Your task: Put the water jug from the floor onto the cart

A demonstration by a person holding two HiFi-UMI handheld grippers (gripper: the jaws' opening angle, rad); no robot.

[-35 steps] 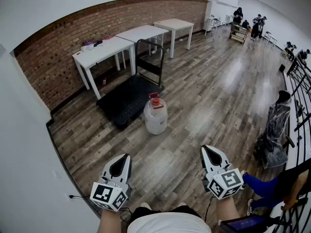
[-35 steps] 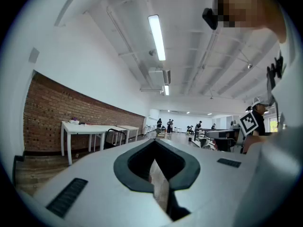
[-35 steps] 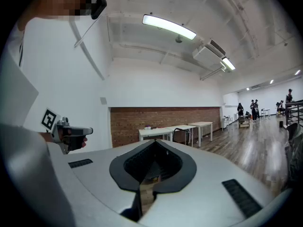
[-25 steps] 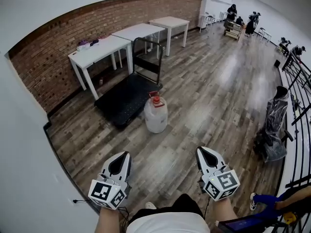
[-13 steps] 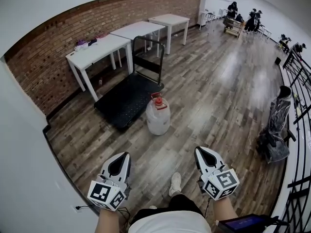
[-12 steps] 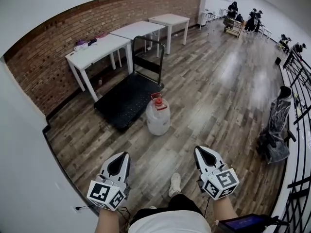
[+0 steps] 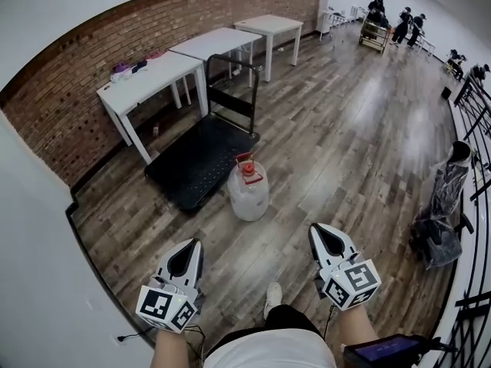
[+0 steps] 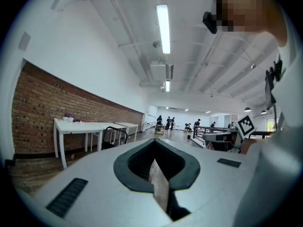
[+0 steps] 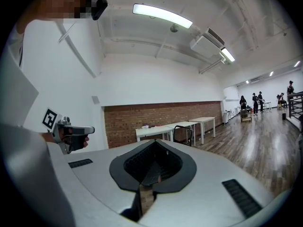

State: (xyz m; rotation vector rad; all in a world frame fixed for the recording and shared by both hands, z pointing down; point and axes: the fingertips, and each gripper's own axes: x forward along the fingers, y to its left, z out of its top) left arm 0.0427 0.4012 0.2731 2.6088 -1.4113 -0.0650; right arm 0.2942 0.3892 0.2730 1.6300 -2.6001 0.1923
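Head view, looking down. The water jug (image 7: 248,192), pale with a red cap, stands upright on the wood floor (image 7: 345,152). It is well apart from both grippers, at about 1 o'clock from the left gripper (image 7: 188,257) and 11 o'clock from the right gripper (image 7: 326,238). Neither gripper touches it.

The jug stands just beside the near right edge of the cart (image 7: 201,159), whose black deck lies at 10 o'clock from the jug. The upright cart handle (image 7: 232,90) is at the deck's far end.

In the left gripper view, the left gripper (image 8: 156,162) has its jaws drawn together, with only a thin slit of floor between them and nothing held. In the right gripper view, the right gripper (image 9: 152,167) is likewise closed and empty. The jug does not show in either gripper view.

Bounds:
- At 9 o'clock, a white wall (image 7: 38,267).
- At 11 o'clock, the brick wall (image 7: 84,90), fronted by white tables (image 7: 146,79) behind the cart.
- At 3 o'clock, a plastic-wrapped object (image 7: 443,213) and a black railing (image 7: 476,129).

Bare floor runs from the grippers to the jug and on toward 1 o'clock, where people (image 7: 399,25) stand far off.
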